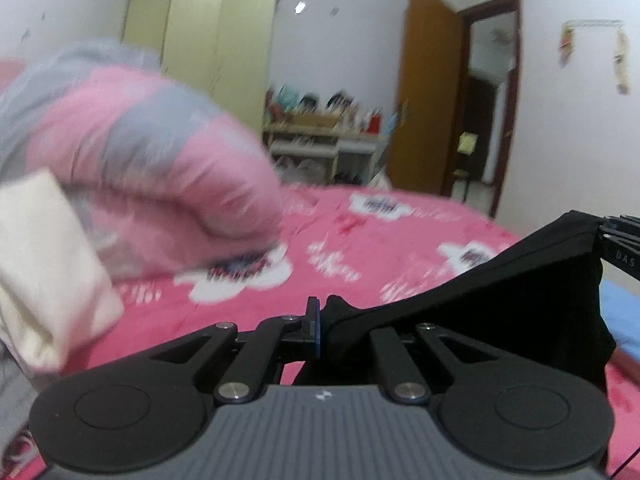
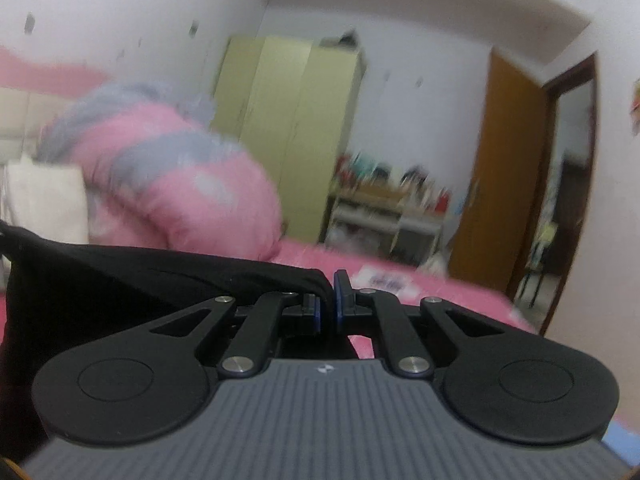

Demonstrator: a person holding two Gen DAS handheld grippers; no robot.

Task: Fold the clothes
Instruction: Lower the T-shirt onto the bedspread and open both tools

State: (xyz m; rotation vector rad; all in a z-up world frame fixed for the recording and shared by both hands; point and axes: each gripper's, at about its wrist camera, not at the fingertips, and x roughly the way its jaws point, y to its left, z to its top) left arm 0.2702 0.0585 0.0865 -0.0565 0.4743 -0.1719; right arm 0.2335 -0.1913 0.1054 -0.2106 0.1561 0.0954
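Clearly, both grippers pinch the same black garment point(image 1: 520, 280), which hangs stretched between them above the pink bed point(image 1: 360, 240). The left gripper point(image 1: 320, 320) has its jaws pressed together on one corner of the cloth, and from there the fabric runs to the right, up to the right gripper's fingers point(image 1: 622, 232) at the frame edge. In the right wrist view, the right gripper point(image 2: 328, 296) is closed on the other corner, and the cloth spreads away to the left. Farther on the bed, at the left, lies a rolled pink and grey quilt point(image 1: 152, 152) with a cream pillow point(image 1: 44, 272) beside it. A yellow-green wardrobe point(image 2: 288, 128) stands at the far wall.
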